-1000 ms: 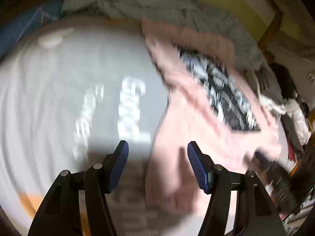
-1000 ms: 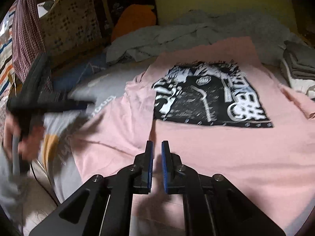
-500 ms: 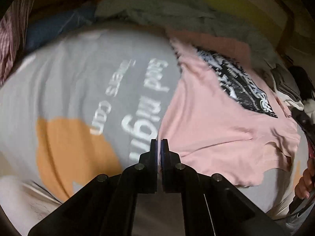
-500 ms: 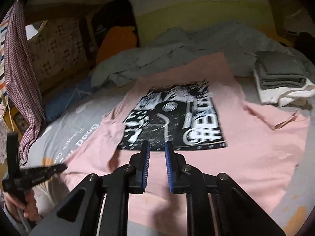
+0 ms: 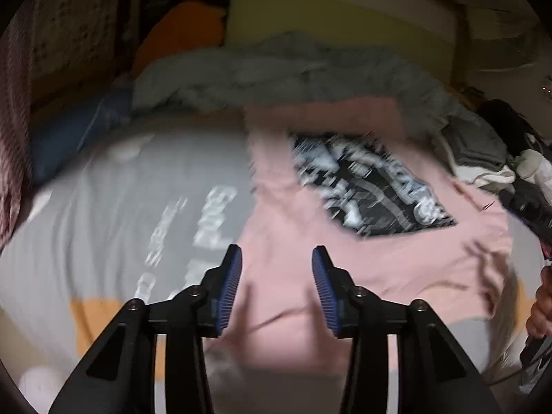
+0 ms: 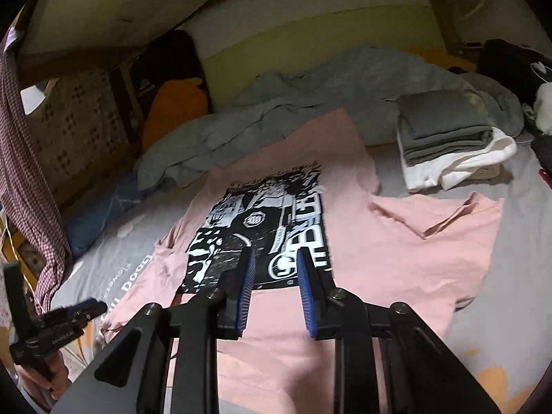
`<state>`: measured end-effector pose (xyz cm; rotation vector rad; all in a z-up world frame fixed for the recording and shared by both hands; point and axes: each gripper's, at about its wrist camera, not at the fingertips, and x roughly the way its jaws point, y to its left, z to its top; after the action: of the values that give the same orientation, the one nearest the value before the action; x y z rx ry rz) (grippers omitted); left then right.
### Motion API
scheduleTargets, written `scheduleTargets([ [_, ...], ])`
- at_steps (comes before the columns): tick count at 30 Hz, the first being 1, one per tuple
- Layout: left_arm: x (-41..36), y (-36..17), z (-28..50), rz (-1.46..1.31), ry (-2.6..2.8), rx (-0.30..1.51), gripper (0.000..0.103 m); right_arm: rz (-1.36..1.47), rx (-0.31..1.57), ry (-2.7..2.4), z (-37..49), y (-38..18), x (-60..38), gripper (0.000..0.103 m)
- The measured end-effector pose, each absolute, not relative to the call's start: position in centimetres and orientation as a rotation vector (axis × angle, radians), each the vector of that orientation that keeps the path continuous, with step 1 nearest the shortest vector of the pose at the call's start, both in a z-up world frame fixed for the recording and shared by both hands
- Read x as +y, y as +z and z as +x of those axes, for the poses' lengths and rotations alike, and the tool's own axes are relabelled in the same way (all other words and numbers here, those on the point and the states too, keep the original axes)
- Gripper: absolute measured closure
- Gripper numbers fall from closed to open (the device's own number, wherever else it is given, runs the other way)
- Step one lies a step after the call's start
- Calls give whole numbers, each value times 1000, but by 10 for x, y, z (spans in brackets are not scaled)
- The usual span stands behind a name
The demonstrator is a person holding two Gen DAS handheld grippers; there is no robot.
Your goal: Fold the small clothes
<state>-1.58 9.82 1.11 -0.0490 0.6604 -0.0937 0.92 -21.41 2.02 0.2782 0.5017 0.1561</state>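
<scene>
Pink T-shirt (image 6: 396, 241) lies flat on the grey bedsheet (image 5: 114, 207). Left gripper (image 5: 276, 286) and right gripper (image 6: 274, 283) have just been opening above it; both hold nothing.

The pink T-shirt (image 6: 379, 241) lies flat mid-bed, open above. The folded stack (image 6: 448, 145) blocks at two o'clock, the crumpled grey blanket (image 6: 276, 117) at twelve. Bare grey sheet (image 6: 500, 293) stays free at four o'clock
</scene>
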Motion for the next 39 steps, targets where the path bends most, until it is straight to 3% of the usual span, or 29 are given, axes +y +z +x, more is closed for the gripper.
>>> scheduleTargets([
  [11, 5, 34, 32, 22, -251, 499, 47, 349, 461, 100, 3, 32, -255, 76],
  [14, -9, 29, 43, 8, -274, 461, 37, 369, 480, 84, 7, 26, -262, 75],
  [16, -14, 21, 46, -17, -276, 445, 19, 327, 479, 53, 7, 25, -261, 75],
  [17, -15, 16, 45, -27, -277, 437, 17, 300, 472, 31, 6, 25, -260, 74],
  [18, -16, 10, 44, -30, -281, 433, 14, 284, 467, 20, 6, 25, -260, 72],
  [20, -19, -4, 44, -4, -288, 445, 7, 271, 457, -2, 6, 24, -263, 56],
  [25, -21, -24, 49, -6, -299, 509, 1, 320, 499, -20, 17, 13, -274, 55],
  [28, -17, -28, 52, -35, -317, 536, 1, 340, 547, -46, 27, 0, -277, 44],
  [31, -14, -33, 58, -68, -301, 578, 1, 302, 596, -106, 35, -14, -274, 42],
  [35, -4, -37, 61, -130, -287, 596, 1, 247, 599, -157, 40, -23, -267, 17],
  [39, 2, -39, 64, -171, -279, 611, 1, 222, 593, -164, 41, -23, -264, 17],
])
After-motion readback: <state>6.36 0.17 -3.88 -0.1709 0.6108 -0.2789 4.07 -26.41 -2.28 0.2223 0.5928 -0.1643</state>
